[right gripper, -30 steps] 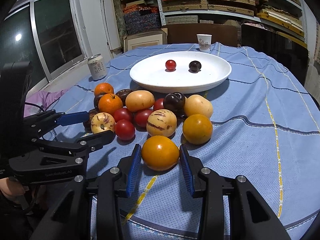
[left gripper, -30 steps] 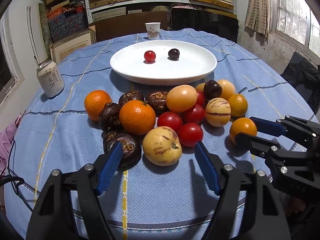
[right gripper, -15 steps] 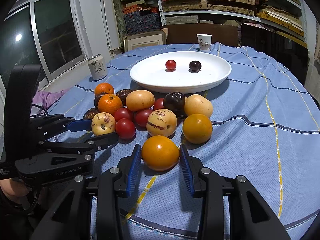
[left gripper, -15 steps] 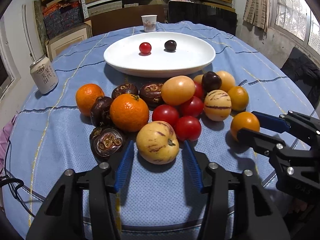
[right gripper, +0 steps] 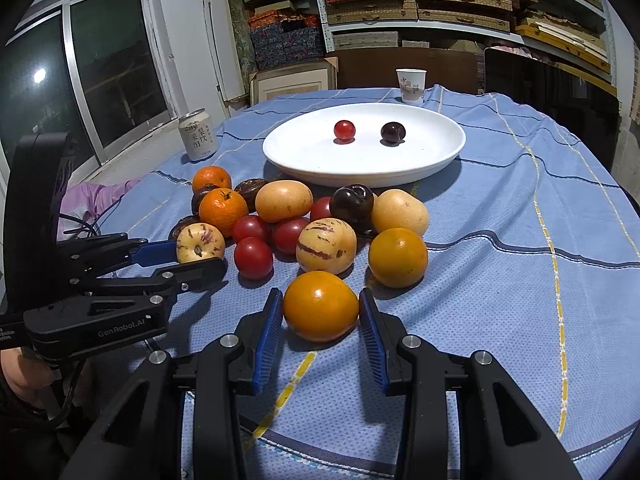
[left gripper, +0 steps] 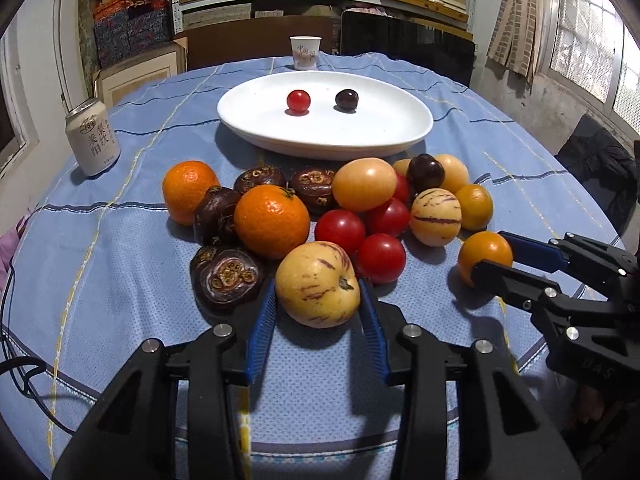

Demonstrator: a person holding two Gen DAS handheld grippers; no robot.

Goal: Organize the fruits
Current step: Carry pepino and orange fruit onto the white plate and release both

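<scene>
Striped yellow pepino melon (left gripper: 318, 283) sits at the near edge of the fruit pile on the tabletop (left gripper: 120, 280), between the blue pads of the left hand-held gripper (left gripper: 318, 308); jaws closing, pads at or touching its sides. Right hand-held gripper (right gripper: 321, 312) is clenched on an orange-yellow round fruit (right gripper: 321, 306), pads against both sides, fruth resting on the cloth at the pile's right-front edge. Just beside the melon: dark brown mangosteen-like fruit (left gripper: 226, 278) on its left, red tomato (left gripper: 381, 258) on its right, mandarin (left gripper: 272, 220) behind. Rest of pile behind that: more tomatoes, a second striped melon (left gripper: 436, 217), a plain yellow one (left gripper: 364, 184), dark plum (left gripper: 426, 172). White plate (left gripper: 380, 136) beyond the pile holds one cherry tomato (left gripper: 298, 100) and one small dark fruit (left gripper: 346, 99), apart from each other. Drink can (left gripper: 93, 142) far left, paper cup (left gripper: 305, 53) behind the plate.
</scene>
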